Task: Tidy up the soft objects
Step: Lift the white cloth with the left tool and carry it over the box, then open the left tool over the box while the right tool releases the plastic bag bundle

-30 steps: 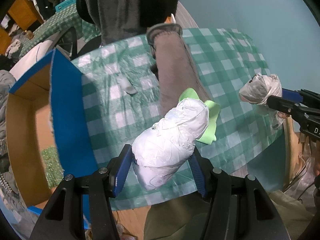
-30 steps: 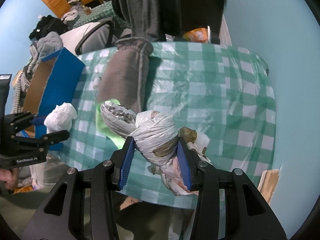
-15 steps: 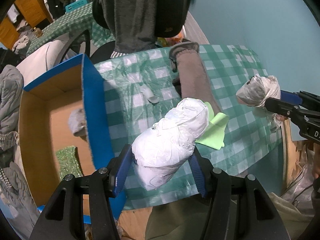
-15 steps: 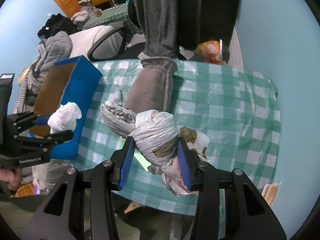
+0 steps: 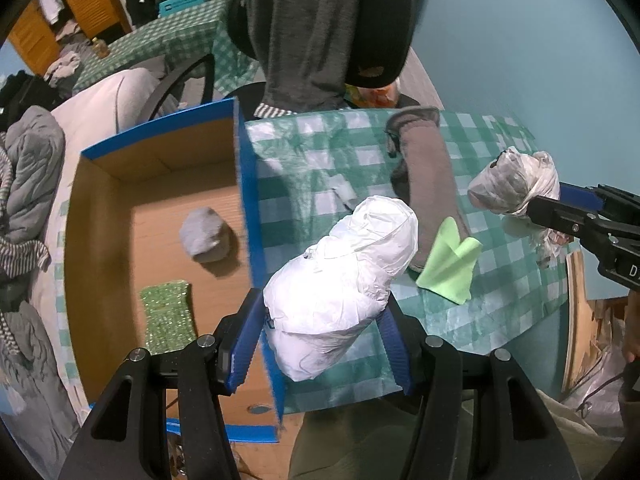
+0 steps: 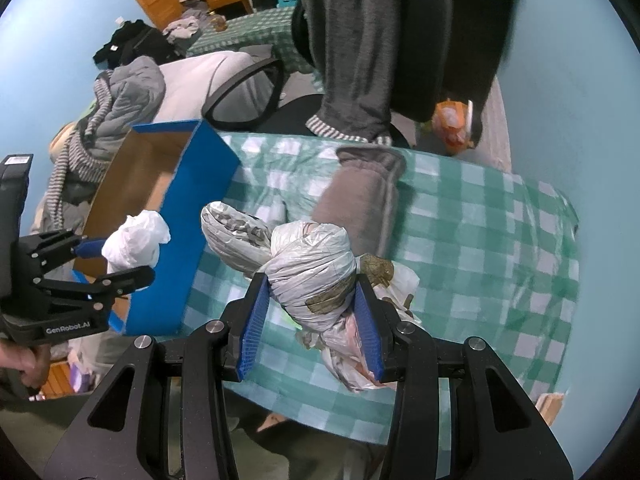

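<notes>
Two crinkled plastic bundles: white bundle [image 5: 344,276] smooth; grey bundle [image 6: 308,276] knotted, lumpy

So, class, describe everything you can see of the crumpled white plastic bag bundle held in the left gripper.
The crumpled white plastic bag bundle is a wrinkled, oblong wad of thin, glossy film. The left gripper is shut on its lower part, blue pads pressing both sides, and its rounded top leans away to the right. It hangs clear of the surfaces below, over the blue wall of the open cardboard box beside the green-checked tablecloth.
</notes>
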`<action>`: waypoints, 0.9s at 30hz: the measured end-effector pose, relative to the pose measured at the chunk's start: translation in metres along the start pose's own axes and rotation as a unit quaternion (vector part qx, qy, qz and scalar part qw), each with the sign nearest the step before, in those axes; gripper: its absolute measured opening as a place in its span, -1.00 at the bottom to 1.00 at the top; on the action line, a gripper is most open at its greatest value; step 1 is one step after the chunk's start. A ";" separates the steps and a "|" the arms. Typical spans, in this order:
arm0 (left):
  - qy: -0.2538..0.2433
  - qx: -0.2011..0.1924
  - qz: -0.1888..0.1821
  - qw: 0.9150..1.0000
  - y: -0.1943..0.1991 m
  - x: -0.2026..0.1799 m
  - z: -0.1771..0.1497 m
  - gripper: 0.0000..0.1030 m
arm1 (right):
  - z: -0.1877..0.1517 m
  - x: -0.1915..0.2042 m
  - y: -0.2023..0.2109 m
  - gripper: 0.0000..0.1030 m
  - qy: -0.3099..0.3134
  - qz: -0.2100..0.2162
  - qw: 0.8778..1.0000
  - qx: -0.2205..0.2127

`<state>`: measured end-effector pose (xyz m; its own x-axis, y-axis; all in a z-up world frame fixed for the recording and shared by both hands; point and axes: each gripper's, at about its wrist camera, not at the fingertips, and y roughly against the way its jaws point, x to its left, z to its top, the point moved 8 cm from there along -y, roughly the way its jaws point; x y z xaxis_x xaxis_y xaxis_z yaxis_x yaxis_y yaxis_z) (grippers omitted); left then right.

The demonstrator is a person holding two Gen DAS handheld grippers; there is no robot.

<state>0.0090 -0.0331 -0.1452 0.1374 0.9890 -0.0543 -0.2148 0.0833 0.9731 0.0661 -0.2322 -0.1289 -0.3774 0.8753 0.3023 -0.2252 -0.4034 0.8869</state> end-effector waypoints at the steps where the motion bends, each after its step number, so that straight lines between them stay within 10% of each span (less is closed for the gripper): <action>1: 0.005 -0.001 0.001 1.000 0.001 0.005 -0.001 0.12 | 0.002 0.004 -0.001 -0.18 0.003 0.002 1.000 0.000; 27: 0.121 -0.015 0.032 0.992 0.019 0.132 -0.031 0.12 | 0.056 0.123 -0.036 -0.18 0.094 0.044 0.995 0.003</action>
<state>-0.0068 0.1028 -0.1404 -0.1136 0.9924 -0.0480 -0.2446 0.0189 0.9694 0.0781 -0.0952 -0.1042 -0.5569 0.7714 0.3078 -0.1790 -0.4734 0.8625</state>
